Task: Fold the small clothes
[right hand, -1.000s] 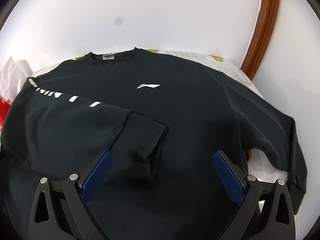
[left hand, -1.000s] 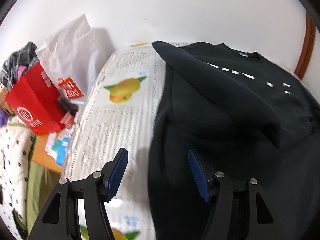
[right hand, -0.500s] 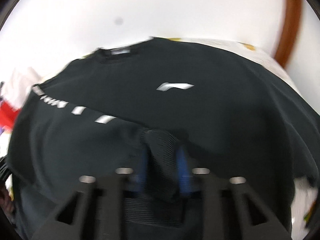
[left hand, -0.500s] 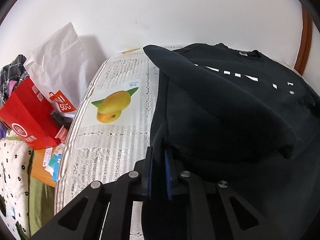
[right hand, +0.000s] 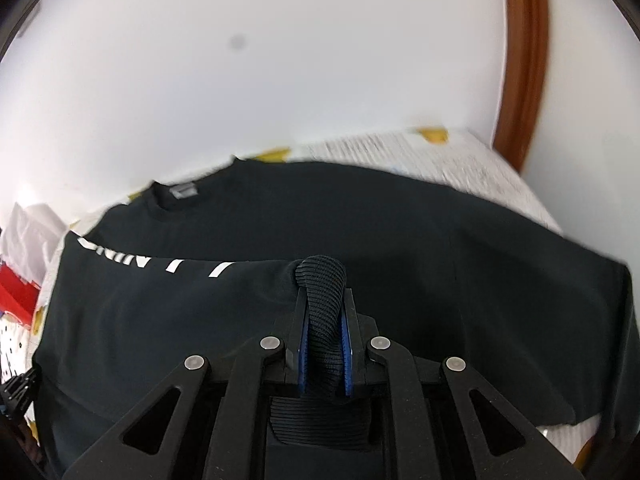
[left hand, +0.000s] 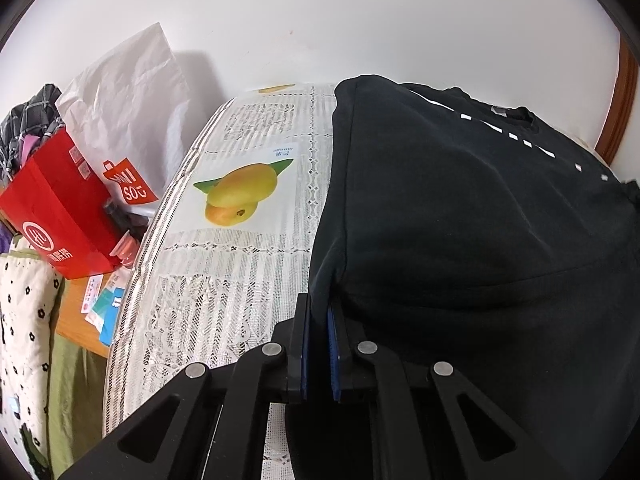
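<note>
A black sweatshirt (left hand: 460,208) with white sleeve lettering lies on a table covered by a lace cloth printed with mangoes (left hand: 236,196). My left gripper (left hand: 320,316) is shut on the sweatshirt's left side edge and lifts it off the cloth. My right gripper (right hand: 323,320) is shut on the ribbed cuff (right hand: 322,304) of the left sleeve, held above the sweatshirt's body (right hand: 400,248). The sleeve (right hand: 160,276) stretches from the cuff to the left shoulder. The collar (right hand: 182,196) points toward the far wall.
A red paper bag (left hand: 56,208), a white shopping bag (left hand: 124,120) and a floral fabric (left hand: 24,320) crowd the left of the table. A white wall stands behind. A brown wooden frame (right hand: 524,60) runs up at the right.
Both grippers went from open to shut. The left one took the sweatshirt's side edge, the right one took the sleeve cuff, and both have lifted the fabric.
</note>
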The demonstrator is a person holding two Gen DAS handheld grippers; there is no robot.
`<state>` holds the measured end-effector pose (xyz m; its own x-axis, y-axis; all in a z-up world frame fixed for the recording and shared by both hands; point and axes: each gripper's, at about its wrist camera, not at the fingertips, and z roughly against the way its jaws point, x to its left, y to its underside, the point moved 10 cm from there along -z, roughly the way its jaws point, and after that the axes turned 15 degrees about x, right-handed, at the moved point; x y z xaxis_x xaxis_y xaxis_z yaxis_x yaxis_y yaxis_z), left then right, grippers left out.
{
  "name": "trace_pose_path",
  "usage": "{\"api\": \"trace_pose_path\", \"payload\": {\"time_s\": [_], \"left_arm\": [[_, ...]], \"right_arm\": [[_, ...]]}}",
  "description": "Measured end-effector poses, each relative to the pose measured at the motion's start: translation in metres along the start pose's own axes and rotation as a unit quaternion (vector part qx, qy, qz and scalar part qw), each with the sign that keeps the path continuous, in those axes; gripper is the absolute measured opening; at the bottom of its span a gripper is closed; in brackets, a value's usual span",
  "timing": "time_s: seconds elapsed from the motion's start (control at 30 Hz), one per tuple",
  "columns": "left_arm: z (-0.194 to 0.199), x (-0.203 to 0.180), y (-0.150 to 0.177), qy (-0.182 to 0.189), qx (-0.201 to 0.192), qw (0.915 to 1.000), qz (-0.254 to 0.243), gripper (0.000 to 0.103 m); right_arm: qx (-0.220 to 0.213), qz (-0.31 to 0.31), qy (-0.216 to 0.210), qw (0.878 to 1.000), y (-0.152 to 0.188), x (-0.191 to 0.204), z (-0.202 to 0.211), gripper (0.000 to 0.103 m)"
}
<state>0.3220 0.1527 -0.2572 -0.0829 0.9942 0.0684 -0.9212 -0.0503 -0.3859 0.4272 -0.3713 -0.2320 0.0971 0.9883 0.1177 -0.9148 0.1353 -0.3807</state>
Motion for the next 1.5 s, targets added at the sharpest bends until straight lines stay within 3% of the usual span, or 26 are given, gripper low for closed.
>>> {"api": "trace_pose_path", "payload": {"time_s": [0.1, 0.17, 0.23, 0.37, 0.4, 0.47, 0.53, 0.67, 0.8, 1.03, 1.27, 1.37, 1.43, 1.47, 1.5], "left_arm": [[0.001, 0.000, 0.000, 0.000, 0.003, 1.0000, 0.004, 0.008], [0.001, 0.001, 0.000, 0.003, 0.008, 0.9999, 0.008, 0.008], [0.002, 0.002, 0.001, 0.007, 0.014, 0.9998, 0.014, 0.009], [0.011, -0.001, 0.006, 0.017, 0.015, 0.9996, 0.019, 0.009], [0.012, -0.002, 0.008, 0.019, 0.016, 0.9995, 0.020, 0.011], [0.017, -0.004, 0.013, 0.028, 0.018, 0.9992, 0.023, 0.016], [0.023, -0.005, 0.021, 0.037, 0.018, 0.9988, 0.027, 0.027], [0.036, -0.009, 0.040, 0.037, 0.015, 0.9989, 0.024, 0.035], [0.047, -0.012, 0.066, 0.048, 0.016, 0.9984, 0.024, 0.055], [0.057, -0.016, 0.124, 0.068, 0.032, 0.9970, 0.020, 0.055], [0.073, -0.030, 0.164, 0.090, 0.038, 0.9952, -0.002, 0.055], [0.072, -0.032, 0.174, 0.079, 0.039, 0.9961, -0.004, 0.041], [0.074, -0.034, 0.178, 0.068, 0.036, 0.9969, -0.015, 0.011], [0.076, -0.036, 0.179, 0.078, 0.038, 0.9962, -0.014, 0.008], [0.077, -0.033, 0.180, 0.079, 0.041, 0.9960, -0.004, 0.008]], "right_arm": [[0.020, 0.009, 0.026, 0.999, 0.009, -0.008, -0.011, 0.017], [0.029, 0.006, 0.045, 0.999, 0.014, -0.018, -0.015, 0.027], [0.026, 0.006, 0.068, 0.997, 0.017, -0.024, -0.009, 0.035], [0.014, 0.028, 0.086, 0.996, 0.030, -0.024, 0.018, 0.039], [0.011, 0.031, 0.085, 0.996, 0.036, -0.024, 0.028, 0.042], [0.004, 0.033, 0.084, 0.996, 0.046, -0.022, 0.043, 0.055], [-0.005, 0.037, 0.086, 0.996, 0.064, -0.024, 0.059, 0.061], [0.001, 0.046, 0.092, 0.995, 0.101, -0.028, 0.073, 0.062], [0.010, 0.044, 0.093, 0.995, 0.146, -0.039, 0.080, 0.063], [0.025, 0.029, 0.086, 0.996, 0.224, -0.059, 0.084, 0.070], [0.032, 0.020, 0.068, 0.997, 0.267, -0.059, 0.083, 0.071], [0.034, 0.017, 0.055, 0.998, 0.280, -0.056, 0.081, 0.069], [0.024, 0.022, 0.051, 0.998, 0.286, -0.053, 0.082, 0.055], [0.019, 0.027, 0.045, 0.998, 0.288, -0.049, 0.084, 0.037], [0.019, 0.031, 0.037, 0.999, 0.290, -0.045, 0.086, 0.030]]}}
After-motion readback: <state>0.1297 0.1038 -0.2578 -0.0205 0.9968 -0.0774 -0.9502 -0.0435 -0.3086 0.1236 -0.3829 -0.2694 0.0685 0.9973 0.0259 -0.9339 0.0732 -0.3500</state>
